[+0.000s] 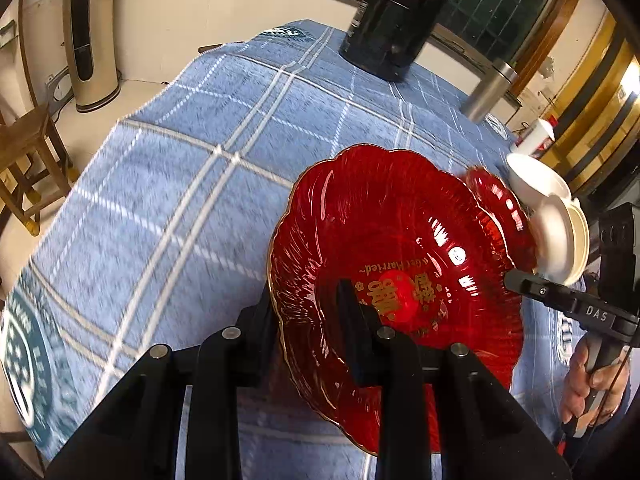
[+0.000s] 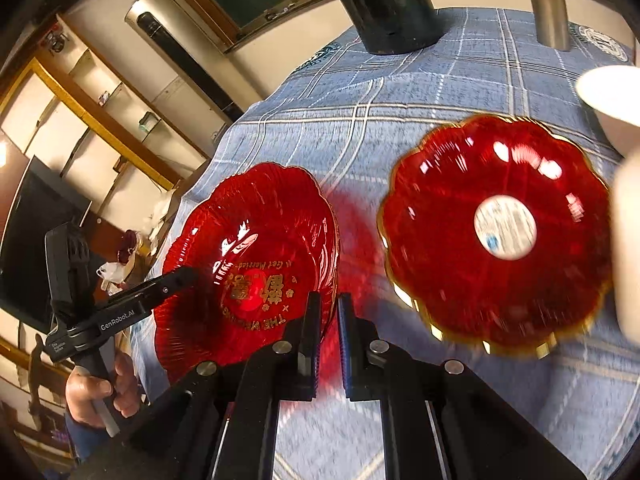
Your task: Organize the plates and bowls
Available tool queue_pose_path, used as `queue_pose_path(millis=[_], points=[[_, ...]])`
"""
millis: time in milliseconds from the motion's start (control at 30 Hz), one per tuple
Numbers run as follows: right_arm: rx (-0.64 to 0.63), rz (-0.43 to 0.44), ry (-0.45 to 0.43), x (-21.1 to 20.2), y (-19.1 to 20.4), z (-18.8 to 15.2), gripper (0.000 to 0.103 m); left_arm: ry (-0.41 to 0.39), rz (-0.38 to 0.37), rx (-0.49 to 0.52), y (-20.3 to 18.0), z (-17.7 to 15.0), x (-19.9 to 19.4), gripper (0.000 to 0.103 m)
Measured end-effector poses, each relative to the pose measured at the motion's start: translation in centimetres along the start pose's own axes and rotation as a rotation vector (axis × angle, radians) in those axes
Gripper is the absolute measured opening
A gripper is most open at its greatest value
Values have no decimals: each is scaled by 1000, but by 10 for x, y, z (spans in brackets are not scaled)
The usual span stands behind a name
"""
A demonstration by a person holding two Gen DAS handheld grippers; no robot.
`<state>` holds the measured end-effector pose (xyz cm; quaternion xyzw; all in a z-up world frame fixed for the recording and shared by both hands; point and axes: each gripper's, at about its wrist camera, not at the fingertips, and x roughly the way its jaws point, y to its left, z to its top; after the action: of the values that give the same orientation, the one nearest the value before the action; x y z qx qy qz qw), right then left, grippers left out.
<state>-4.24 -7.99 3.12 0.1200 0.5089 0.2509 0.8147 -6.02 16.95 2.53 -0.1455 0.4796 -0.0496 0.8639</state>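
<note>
A red scalloped glass plate with gold lettering (image 1: 400, 264) is held tilted above the blue checked tablecloth. My left gripper (image 1: 308, 312) is shut on its near rim. The same plate (image 2: 256, 264) shows in the right wrist view, with my right gripper (image 2: 329, 312) shut on its right rim. A second red plate with a white round label (image 2: 500, 236) lies flat on the cloth to the right; part of it (image 1: 496, 204) shows behind the held plate. White bowls (image 1: 556, 224) sit behind and right of it, also at the right edge (image 2: 612, 100).
A black cylinder container (image 1: 392, 20) and a steel flask (image 1: 488, 92) stand at the table's far side. The tablecloth (image 1: 180, 184) stretches left of the held plate. A wooden stool (image 1: 28, 160) and a tower fan (image 1: 84, 32) stand off the table's left.
</note>
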Motion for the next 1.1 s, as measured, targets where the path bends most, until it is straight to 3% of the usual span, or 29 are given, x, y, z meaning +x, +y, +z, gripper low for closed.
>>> queue_pose_path(millis=[267,300,333,367,400,567,667,833,1100], points=[[-44,-6,-38,-25,-4,-24,14,-45,28,5,-12,-17,-11,27],[-81,5,-33,-29,-3,-25,16,-50,36,1,-11,-18,-13,31],[-98,-2,-49,-36,-3,-27,25,-62,48,-11,-10,-19,-18,37],[-103,-1,-66,-41,-5,-26,33,-75,55,-23,-8,-20,-24,52],[-101,2,-88,-48,-8,-28,34,-95,57,-32,-6,-21,-30,58],[-27,32,-154,-80,-40,-45,34,-185,70,-37,-19,-27,-60,58],[21,36,-174,-90,-64,-57,34,-206,46,25,-49,-29,-71,58],[77,18,-176,-96,-93,-62,34,-185,-8,149,-108,-29,-67,58],[104,5,-143,-97,-109,-61,34,-123,-62,217,-159,-31,-45,58]])
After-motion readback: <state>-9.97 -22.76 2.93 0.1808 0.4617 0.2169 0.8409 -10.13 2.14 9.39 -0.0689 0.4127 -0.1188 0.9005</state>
